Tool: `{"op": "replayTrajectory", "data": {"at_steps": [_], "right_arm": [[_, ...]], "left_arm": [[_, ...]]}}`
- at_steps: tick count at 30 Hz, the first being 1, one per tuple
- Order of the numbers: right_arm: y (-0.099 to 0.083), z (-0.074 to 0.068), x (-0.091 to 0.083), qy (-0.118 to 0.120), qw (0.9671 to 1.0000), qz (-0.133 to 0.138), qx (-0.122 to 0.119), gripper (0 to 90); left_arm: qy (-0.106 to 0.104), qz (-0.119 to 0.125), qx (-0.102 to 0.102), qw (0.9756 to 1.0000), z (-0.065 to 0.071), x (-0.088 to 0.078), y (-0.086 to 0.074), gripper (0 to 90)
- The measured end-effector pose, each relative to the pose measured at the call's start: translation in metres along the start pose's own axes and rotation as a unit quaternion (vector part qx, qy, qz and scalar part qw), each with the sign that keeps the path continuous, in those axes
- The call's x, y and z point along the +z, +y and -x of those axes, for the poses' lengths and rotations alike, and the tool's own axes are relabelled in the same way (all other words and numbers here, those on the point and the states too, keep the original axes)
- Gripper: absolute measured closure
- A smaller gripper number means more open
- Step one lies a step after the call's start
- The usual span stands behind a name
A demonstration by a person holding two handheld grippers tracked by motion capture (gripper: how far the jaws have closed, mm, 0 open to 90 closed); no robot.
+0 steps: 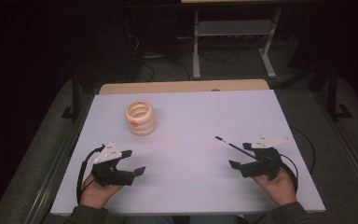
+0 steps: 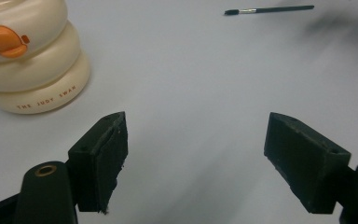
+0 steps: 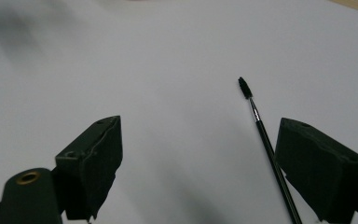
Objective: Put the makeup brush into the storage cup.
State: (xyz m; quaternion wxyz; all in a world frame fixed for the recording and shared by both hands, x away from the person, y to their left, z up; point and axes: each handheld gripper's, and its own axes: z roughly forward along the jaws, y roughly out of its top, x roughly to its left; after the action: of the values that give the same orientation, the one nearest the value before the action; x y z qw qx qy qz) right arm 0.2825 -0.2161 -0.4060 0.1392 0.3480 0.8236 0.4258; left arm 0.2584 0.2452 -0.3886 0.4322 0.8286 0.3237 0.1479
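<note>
A white table (image 1: 186, 116) carries a cream ringed holder (image 1: 141, 118) near its far left corner. Both grippers rest near the near edge, jaws spread and empty: left gripper (image 1: 133, 163), right gripper (image 1: 240, 156). A thin black brush (image 1: 233, 146) lies beside the right one, ungrasped. Nothing looks begun; wide bare surface separates them.

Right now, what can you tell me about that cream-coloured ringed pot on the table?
The pot looks like smooth cream plastic or ceramic, shaped as three bulging rings stacked one on another, with an open top. An orange duck-like badge sits on its side, and small orange lettering runs round the bottom ring. It stands upright on the white table, toward the far left, apart from the left claw. Nothing touches it.
</note>
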Motion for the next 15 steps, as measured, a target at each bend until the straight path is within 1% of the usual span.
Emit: {"op": "replayTrajectory", "data": {"at_steps": [4,5,9,15], "right_arm": [[0.0007,0.002,-0.0021,-0.001,1.0,0.002,0.001,14.3],[0.0007,0.0027,-0.0027,0.0,1.0,-0.004,0.006,14.4],[0.0012,0.0026,-0.0025,-0.003,0.9999,-0.016,0.004,14.4],[0.0035,0.0042,-0.0039,-0.003,0.9997,-0.023,0.001,14.5]], "left_arm": [[0.001,-0.001,0.001,1.0,0.0004,-0.0003,0.0002,21.2],[0.001,-0.001,0.002,1.0,0.0004,-0.0003,0.0002,21.2],[0.001,-0.002,0.004,1.0,0.0008,-0.0003,0.0005,21.3],[0.001,-0.002,0.0,1.0,0.0005,-0.0009,0.0001,21.5]]}}
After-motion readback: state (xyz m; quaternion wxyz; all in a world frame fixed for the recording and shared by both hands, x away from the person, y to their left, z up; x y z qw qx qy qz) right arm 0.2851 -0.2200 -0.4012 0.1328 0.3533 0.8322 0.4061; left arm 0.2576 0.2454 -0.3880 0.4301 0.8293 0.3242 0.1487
